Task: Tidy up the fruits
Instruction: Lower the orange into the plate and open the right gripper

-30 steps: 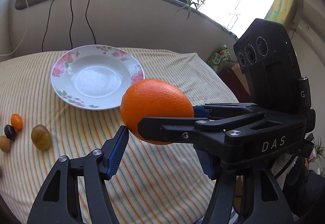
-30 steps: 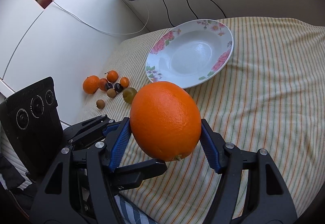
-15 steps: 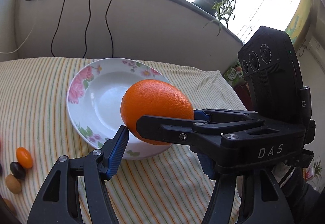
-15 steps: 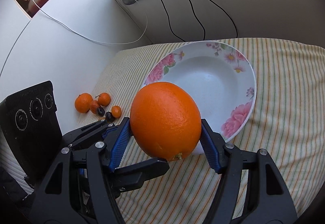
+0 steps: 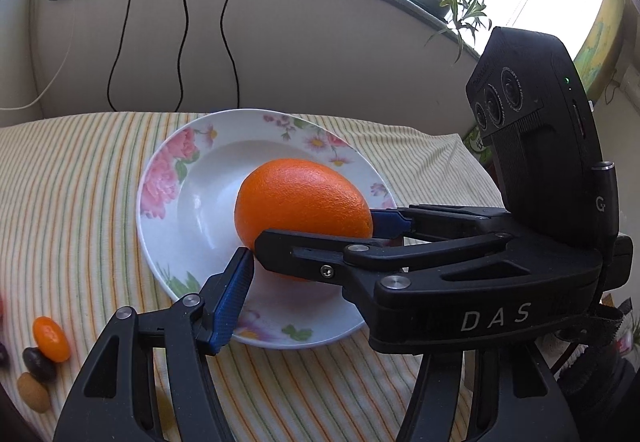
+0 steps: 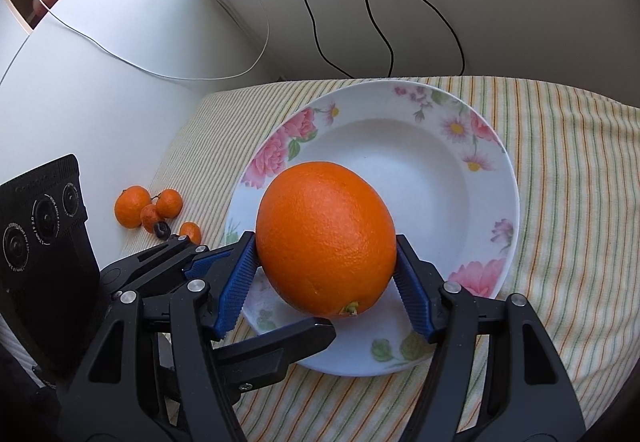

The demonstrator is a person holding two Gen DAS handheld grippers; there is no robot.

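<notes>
Your right gripper (image 6: 326,282) is clamped on the orange (image 6: 326,242) above the floral plate (image 6: 492,177); your left gripper (image 6: 256,302) sits spread at 9 o'clock; small fruits (image 6: 150,207) lie at 10.

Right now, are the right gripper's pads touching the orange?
Touching. The right wrist view shows both blue pads of the right gripper pressed flat against the orange's sides, with no gap.

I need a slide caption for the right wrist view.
Right gripper holds an orange over a floral plate.
</notes>
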